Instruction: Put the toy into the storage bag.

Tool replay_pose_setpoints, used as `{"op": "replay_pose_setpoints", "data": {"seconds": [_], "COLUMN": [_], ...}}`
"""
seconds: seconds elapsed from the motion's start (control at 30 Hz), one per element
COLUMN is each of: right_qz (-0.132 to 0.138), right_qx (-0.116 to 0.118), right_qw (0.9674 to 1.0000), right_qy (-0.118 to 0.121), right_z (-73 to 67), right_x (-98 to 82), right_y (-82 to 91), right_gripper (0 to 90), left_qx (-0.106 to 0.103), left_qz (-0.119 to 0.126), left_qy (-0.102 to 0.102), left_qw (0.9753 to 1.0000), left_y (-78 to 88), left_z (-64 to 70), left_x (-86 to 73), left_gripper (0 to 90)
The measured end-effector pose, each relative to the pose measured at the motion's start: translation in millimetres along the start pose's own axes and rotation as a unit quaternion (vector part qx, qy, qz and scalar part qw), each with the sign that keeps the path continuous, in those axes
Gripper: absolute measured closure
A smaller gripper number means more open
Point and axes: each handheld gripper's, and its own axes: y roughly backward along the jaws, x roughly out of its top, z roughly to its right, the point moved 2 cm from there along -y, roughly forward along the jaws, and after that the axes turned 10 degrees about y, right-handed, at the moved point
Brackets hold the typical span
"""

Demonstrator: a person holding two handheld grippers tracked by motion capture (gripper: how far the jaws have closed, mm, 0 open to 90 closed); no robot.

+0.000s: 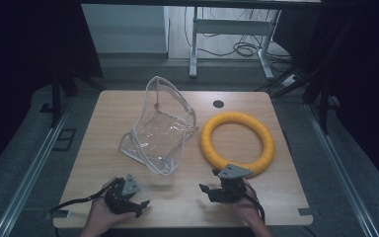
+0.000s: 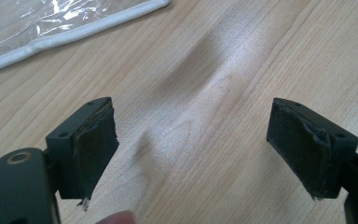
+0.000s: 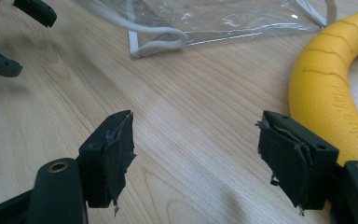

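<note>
Both grippers sit low at the near edge of the table (image 1: 103, 128), one in each hand. The left gripper (image 2: 193, 154) has its jaws spread wide with nothing but bare wood between them, and the bag (image 1: 160, 126) (clear plastic, white trim) lies just beyond it, around the middle of the table, its far end propped up. The right gripper (image 3: 196, 158) is also gaping with nothing between its pads. The ring (image 1: 237, 143), a yellow foam one, lies flat on the right side, right of the bag, and its near edge is just beside the right gripper's right jaw.
</note>
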Motion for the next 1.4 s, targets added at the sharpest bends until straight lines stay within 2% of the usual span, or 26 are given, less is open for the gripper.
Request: {"op": "replay_pose_setpoints", "data": {"seconds": [0.13,0.23,0.53,0.93,1.0,1.03,1.07,1.13,1.17,1.27,1.4], "right_qz": [0.0,-0.003,-0.003,-0.036,-0.048,-0.048,-0.053,-0.061,-0.066,-0.076,-0.092], "right_qx": [-0.002,-0.008,-0.002,0.005,0.007,0.007,0.008,0.012,0.016,0.025,0.029], "right_qw": [1.0,0.9999,0.9999,0.999,0.9982,0.9982,0.9979,0.997,0.9963,0.9952,0.9938], "right_qy": [0.001,0.011,0.013,0.028,0.035,0.035,0.036,0.046,0.052,0.055,0.056], "right_z": [3.4,7.9,19.6,35.7,40.6,40.6,41.5,43.9,46.8,51.9,58.2], "right_x": [0.9,1.7,11.4,24.6,28.8,28.8,30.2,33.3,37.2,42.5,46.3], "right_y": [6.4,13.5,26.7,36.7,38.4,38.4,38.4,37.5,36.1,33.5,30.5], "right_gripper": [27.6,27.8,27.9,26.6,26.6,26.6,26.5,26.5,26.4,26.1,26.0], "left_qx": [0.002,0.002,0.001,-0.001,-0.016,-0.016,-0.03,-0.026,-0.017,-0.02,-0.013], "left_qz": [0.0,0.001,0.004,0.005,0.014,0.014,0.023,0.029,0.024,0.025,0.019], "left_qy": [0.001,0.002,0.003,0.005,0.011,0.011,0.016,0.015,0.005,0.001,-0.004], "left_qw": [1.0,1.0,1.0,1.0,0.9997,0.9997,0.9992,0.9991,0.9996,0.9995,0.9997], "left_y": [0.6,1.3,3.8,3.0,6.2,6.2,8.7,12.3,13.7,13.8,12.1], "left_z": [-0.5,-0.4,-1.1,-0.6,-0.4,-0.4,-0.1,0.5,3.1,5.1,5.3], "left_x": [0.2,0.4,0.7,0.9,2.1,2.1,3.1,5.0,5.9,6.8,6.5], "left_gripper": [15.9,15.9,15.9,15.9,15.9,15.9,15.9,16.2,16.1,16.1,16.1]}}
